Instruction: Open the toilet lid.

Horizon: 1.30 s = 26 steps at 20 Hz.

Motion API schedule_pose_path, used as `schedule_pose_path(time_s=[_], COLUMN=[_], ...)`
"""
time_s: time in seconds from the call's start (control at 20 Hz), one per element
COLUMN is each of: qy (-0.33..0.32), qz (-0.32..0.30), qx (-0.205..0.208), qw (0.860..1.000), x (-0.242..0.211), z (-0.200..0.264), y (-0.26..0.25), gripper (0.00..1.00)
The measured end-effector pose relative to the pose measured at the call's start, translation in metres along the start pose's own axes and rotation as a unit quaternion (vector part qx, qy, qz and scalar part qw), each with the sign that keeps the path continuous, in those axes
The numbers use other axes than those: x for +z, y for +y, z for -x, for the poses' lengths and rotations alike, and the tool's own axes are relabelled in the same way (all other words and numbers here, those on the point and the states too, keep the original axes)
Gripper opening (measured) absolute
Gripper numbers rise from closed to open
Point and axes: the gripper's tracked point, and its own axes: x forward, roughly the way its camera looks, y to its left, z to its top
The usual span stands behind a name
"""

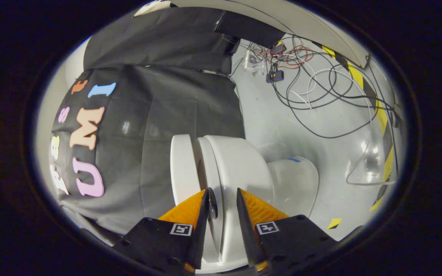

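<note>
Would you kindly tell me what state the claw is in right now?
Claw: part-open, fingers straddling the toilet lid edge; whether both press on it cannot be told.

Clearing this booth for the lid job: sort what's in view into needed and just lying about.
Needed:
toilet lid, raised off the seat
toilet
gripper, fingers a little apart astride the seat's edge

Lying about:
cables on the floor beyond the toilet
small black box among them
striped tape

A black cloth wall (155, 126) hangs beside a pale grey, glossy floor (282, 126) that catches soft glare. Tangled black, white and red cables (313, 76) sprawl across the floor, bordered by yellow-and-black hazard tape (382, 115) along its far edge.
</note>
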Motion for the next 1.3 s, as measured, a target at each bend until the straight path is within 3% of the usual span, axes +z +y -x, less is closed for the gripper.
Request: schedule_pose_path(time_s=[0.2, 0.3, 0.35, 0.5, 0.75, 1.3], qy=[0.004, 0.012, 0.013, 0.000, -0.007, 0.012], qz=[-0.006, -0.009, -0.002, 0.013, 0.030, 0.184], qx=[0.021, 0.017, 0.016, 0.020, 0.036, 0.096], qw=[1.000, 1.000, 1.000, 1.000, 0.999, 0.978], x=[-0.010, -0.006, -0.007, -0.005, -0.008, -0.028], z=[-0.011, -0.010, -0.004, 0.001, 0.011, 0.046], y=[0.014, 0.010, 0.014, 0.021, 0.042, 0.140], gripper=[0.46, 0.08, 0.11, 0.06, 0.06, 0.06])
